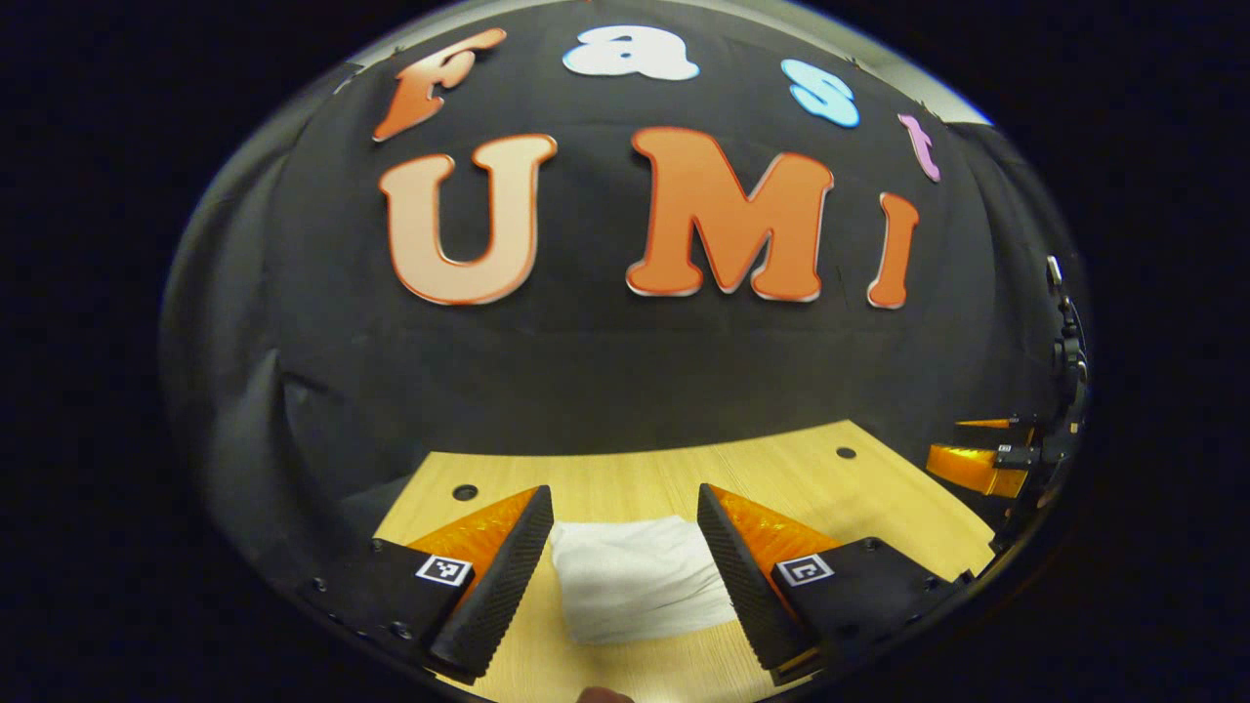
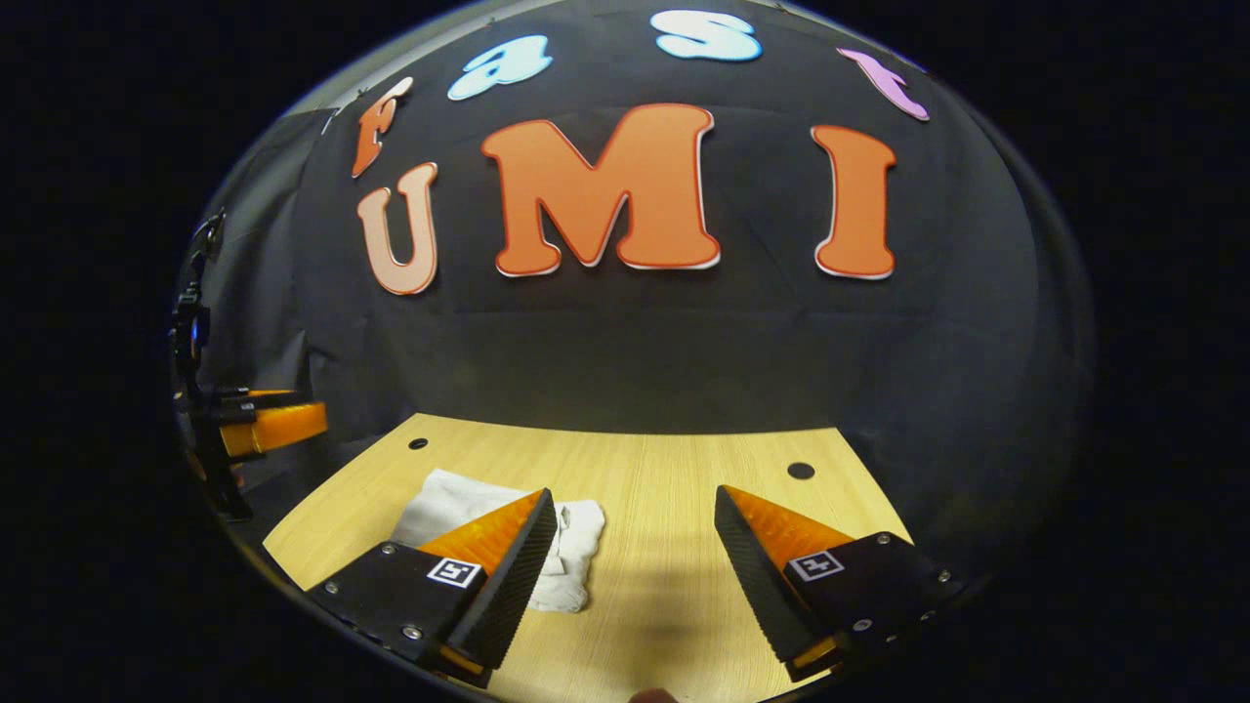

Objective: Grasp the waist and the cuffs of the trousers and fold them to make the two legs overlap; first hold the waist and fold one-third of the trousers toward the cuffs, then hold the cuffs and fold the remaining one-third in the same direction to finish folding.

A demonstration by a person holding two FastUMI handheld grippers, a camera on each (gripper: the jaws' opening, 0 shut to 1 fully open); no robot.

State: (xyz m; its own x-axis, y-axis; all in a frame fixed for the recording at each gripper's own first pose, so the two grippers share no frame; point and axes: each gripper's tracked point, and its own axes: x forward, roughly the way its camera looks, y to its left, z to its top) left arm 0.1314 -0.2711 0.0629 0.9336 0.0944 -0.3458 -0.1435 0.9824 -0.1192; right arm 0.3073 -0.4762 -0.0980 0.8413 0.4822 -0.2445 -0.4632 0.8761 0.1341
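Observation:
The white trousers (image 1: 635, 576) lie folded into a small thick bundle on the wooden table (image 1: 625, 478). In the left gripper view my left gripper (image 1: 625, 508) hovers open above the bundle, which shows between its fingers untouched. In the right gripper view the same trousers (image 2: 576, 547) lie to the left, partly hidden behind the left finger. My right gripper (image 2: 635, 503) is open over bare table, holding nothing. The right gripper (image 1: 986, 464) also appears at the far right of the left gripper view, and the left gripper (image 2: 259, 425) at the far left of the right gripper view.
Round holes (image 2: 801, 471) mark the tabletop near its far edge (image 2: 625, 430), where the black cloth wall rises. Bare wood (image 2: 674, 586) lies to the right of the bundle.

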